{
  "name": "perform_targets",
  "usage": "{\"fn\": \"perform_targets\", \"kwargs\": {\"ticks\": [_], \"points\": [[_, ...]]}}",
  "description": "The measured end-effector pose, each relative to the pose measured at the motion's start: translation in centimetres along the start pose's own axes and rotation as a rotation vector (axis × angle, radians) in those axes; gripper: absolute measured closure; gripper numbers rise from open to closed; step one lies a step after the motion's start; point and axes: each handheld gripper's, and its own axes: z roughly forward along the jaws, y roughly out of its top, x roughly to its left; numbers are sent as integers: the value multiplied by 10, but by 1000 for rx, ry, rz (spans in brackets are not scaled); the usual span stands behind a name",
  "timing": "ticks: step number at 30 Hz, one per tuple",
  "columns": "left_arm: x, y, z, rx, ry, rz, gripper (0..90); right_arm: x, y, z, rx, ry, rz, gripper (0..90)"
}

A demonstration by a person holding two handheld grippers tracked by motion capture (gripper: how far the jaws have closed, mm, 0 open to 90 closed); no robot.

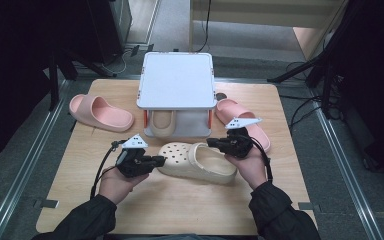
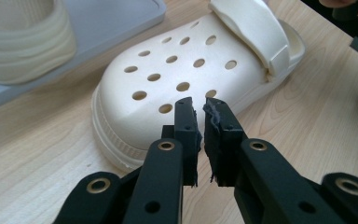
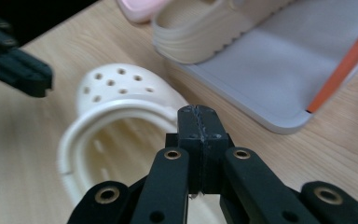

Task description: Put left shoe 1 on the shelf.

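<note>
At the near edge of the table, two dark sleeves are seen, each hand holding a gripper. The left gripper is held at about 8 o'clock from the table's middle, and its tips are pointed toward 3 o'clock, at the toe of the clog. In the left gripper view a thin gap is seen between the jaws, so this gripper is almost clenched, and nothing is held in it. The tips are placed just above the holed toe of the clog; if it is touched cannot be told.

The right gripper is held at about 4 o'clock from the middle, with its tips pointed toward 9 o'clock, over the heel end of the clog. In the right gripper view the pads are pressed flat together, so this gripper is fully clenched and nothing is grasped. The open heel of the clog is seen just behind it.

The cream clog is laid on its sole between the two grippers, with the toe toward 9 o'clock.

Farther back, at 12 o'clock, a grey rack is placed, and a beige slipper is kept on its lower shelf. A pink slipper is laid at 10 o'clock, well apart from the clog. A second pink slipper is laid at 2 o'clock, partly hidden by the right gripper.
</note>
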Motion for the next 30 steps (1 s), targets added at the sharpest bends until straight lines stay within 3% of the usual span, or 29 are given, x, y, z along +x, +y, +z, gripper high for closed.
{"fn": "perform_targets", "kwargs": {"ticks": [5, 6, 13, 22, 30], "points": [[0, -8, 13, 25, -5, -16, 837, -7, 1, 11, 17, -21, -2, 900], [0, -9, 22, 53, 1, -1, 838, -7, 1, 15, 24, -24, -8, 900], [-2, -8, 27, 48, 13, 21, 858, -7, 0, 15, 26, -17, 7, 900], [4, -5, 27, 53, 8, 18, 856, -1, -5, 10, 35, -14, 7, 900], [10, 1, 31, 42, 3, -7, 850, 16, -16, -1, 49, -22, -26, 900]]}}
